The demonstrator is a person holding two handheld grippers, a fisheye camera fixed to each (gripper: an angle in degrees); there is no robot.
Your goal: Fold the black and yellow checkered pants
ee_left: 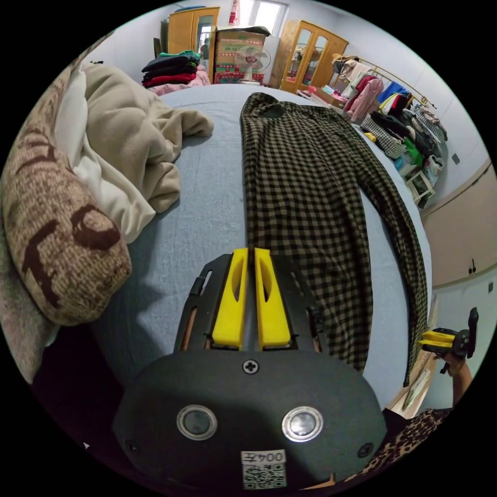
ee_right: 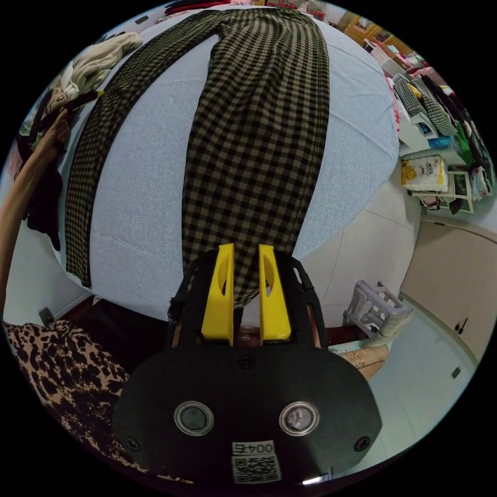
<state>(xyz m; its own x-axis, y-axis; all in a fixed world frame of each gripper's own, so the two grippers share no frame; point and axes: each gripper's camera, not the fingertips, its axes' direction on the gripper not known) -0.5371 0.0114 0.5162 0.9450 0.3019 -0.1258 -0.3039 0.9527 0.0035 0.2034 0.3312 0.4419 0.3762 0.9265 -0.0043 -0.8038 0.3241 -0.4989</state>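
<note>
The checkered pants (ee_left: 305, 191) lie spread flat along the blue bed (ee_left: 207, 207), legs reaching toward the near edge, waist at the far end. The left tool (ee_left: 250, 253) is clenched on one leg's hem. The right tool (ee_right: 243, 253) has that other hem between its jaws, though whether they press it is unclear. A beige blanket (ee_left: 134, 140) is heaped at the left.
</note>
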